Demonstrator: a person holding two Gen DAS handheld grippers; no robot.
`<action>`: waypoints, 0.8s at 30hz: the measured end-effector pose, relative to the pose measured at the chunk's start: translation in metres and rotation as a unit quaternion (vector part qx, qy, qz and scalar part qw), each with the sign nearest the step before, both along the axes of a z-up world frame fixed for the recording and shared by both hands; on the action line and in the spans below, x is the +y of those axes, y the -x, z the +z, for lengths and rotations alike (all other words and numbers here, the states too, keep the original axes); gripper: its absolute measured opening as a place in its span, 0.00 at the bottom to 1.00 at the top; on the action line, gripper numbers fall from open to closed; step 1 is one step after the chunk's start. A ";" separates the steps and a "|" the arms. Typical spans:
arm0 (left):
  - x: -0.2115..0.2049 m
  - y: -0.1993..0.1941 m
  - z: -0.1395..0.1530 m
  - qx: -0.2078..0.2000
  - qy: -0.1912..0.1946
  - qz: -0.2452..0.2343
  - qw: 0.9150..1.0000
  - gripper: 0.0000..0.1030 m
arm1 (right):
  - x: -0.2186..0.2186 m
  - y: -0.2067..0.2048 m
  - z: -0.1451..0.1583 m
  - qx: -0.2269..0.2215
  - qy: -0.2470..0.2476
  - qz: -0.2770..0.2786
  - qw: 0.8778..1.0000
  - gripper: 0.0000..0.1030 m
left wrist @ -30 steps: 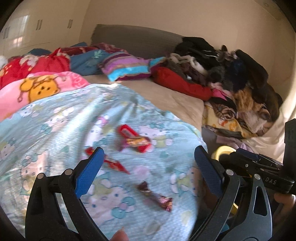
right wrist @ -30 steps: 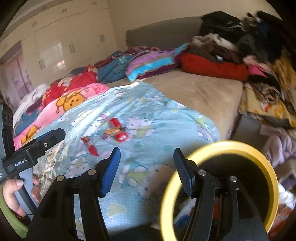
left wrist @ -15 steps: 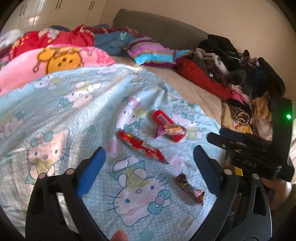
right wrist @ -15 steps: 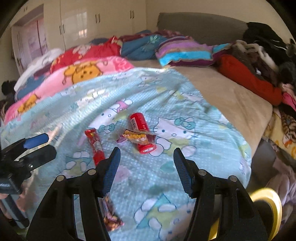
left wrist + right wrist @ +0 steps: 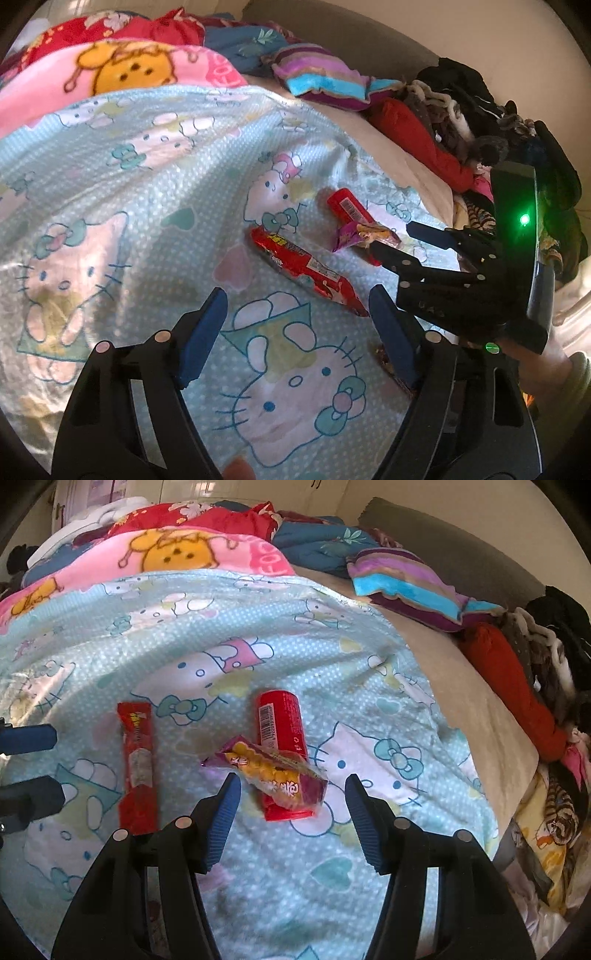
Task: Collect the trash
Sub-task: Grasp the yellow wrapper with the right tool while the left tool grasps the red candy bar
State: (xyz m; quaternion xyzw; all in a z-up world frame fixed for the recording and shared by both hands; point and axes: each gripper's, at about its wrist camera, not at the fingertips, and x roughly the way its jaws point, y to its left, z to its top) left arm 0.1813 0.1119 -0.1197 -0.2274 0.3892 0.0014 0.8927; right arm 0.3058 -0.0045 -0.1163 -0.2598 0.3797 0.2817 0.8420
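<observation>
Left wrist view. Left gripper over the light blue cat-print blanket; its jaws have just been closing, stand fairly wide, nothing between them. Long red wrapper lies flat on the blanket just ahead of the fingertips, slanted. Beyond it, red tube with a purple-and-yellow snack bag lying across its near end. Small dark wrapper partly hidden behind the gripper's right-hand finger. Right gripper comes in from the side, tips at the snack bag; contact not clear here.

Right wrist view. Right gripper about half spread, empty, pads apart from everything. Snack bag and near end of red tube sit just ahead of the gap. Long red wrapper to the tube's left, apart from it. Clothes pile far side of the blanket.
</observation>
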 end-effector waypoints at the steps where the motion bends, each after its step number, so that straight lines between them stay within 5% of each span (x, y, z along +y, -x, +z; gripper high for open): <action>1: -0.001 -0.003 -0.003 0.004 0.003 -0.001 1.000 0.68 | 0.001 -0.001 -0.002 0.001 0.000 0.000 1.000 0.54; 10: -0.005 -0.030 -0.021 0.027 0.047 -0.001 0.999 0.67 | 0.000 -0.006 -0.009 0.018 -0.022 0.005 1.000 0.38; 24: -0.008 -0.048 -0.030 0.051 0.046 0.017 0.998 0.55 | -0.012 0.015 0.008 0.036 -0.090 -0.001 0.995 0.15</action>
